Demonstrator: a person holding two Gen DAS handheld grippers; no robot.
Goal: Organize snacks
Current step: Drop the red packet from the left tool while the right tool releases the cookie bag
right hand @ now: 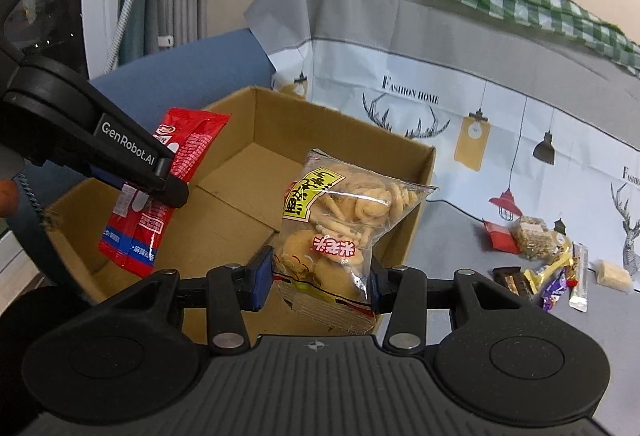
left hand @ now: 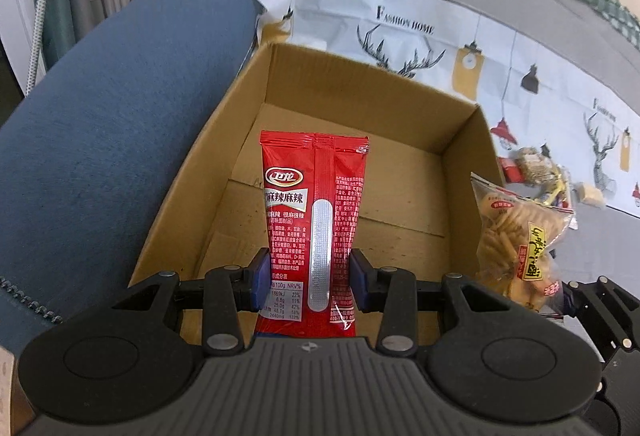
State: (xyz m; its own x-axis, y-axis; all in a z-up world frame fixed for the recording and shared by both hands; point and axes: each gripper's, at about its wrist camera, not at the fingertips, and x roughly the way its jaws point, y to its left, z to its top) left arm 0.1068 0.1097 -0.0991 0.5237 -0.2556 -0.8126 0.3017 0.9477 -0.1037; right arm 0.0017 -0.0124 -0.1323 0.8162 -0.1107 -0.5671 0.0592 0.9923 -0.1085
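Left gripper (left hand: 306,278) was pinching a red foil snack packet with white print (left hand: 316,203), blue pads pressed on both long edges, packet upright over the open brown cardboard box (left hand: 466,139). From the right wrist view the same packet (right hand: 160,203) hung tilted above the box's left half, clear of the floor as far as I could tell. Right gripper (right hand: 316,278) was clamped on a clear plastic bag of pale yellow biscuits with a yellow label (right hand: 340,220), held over the box's (right hand: 420,195) right wall; whether it sat inside or just above the rim, couldn't tell. Box interior looked bare cardboard. Box sat on a grey tablecloth printed with deer and lamps (right hand: 520,139), blue upholstered seat (left hand: 120,107) beside it. Small pile of mixed wrapped snacks (right hand: 540,260) lay on the cloth, well apart from the box, to its right.
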